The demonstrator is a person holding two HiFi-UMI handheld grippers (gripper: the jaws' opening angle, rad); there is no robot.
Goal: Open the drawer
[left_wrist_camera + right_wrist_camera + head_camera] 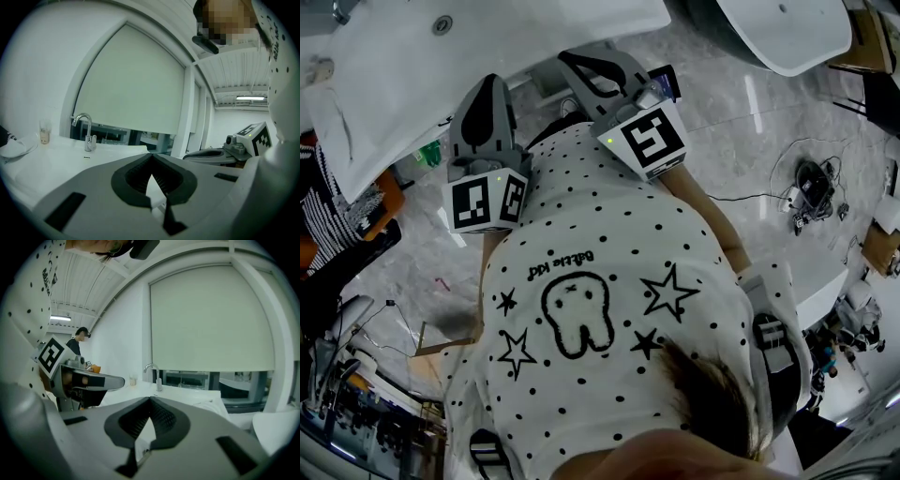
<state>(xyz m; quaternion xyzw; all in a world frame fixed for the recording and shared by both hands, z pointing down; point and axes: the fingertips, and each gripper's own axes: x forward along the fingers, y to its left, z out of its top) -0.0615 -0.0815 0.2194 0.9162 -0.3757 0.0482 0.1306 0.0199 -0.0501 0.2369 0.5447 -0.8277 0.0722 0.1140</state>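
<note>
Task status: not begun, as far as the frames show. No drawer appears in any of the 3 views, so its place cannot be fixed. My guess is that it sits in the cabinet front below the faucet (84, 131), under the white worktop (497, 42), a zone all cameras miss.

- Left hand-held gripper (151, 157): jaws together, tips meeting, nothing between them. It points nearly level, tipped slightly down. The faucet is to the left of its line and well apart from it.
- Right hand-held gripper (150, 399): jaws likewise closed on nothing. The faucet is almost straight ahead of it, across the worktop and also well apart.
- Head view: both tools are held up close against the person's dotted shirt (609, 272), side by side, marker cubes toward the chest and noses toward the faucet side. Neither touches the worktop.
- A small cup (44, 136) stands just left of the faucet.
- A drawn roller blind (136, 89) hangs behind the faucet.
- A second person (80, 341) stands far off to the left of the faucet in the right gripper view.

Left to do, by my reading: everything. Find the drawer front, bring 1 gripper down to its handle, part the jaws, grip it and pull it out. The present chest-high pose looks like a ready stance, not a reach.
</note>
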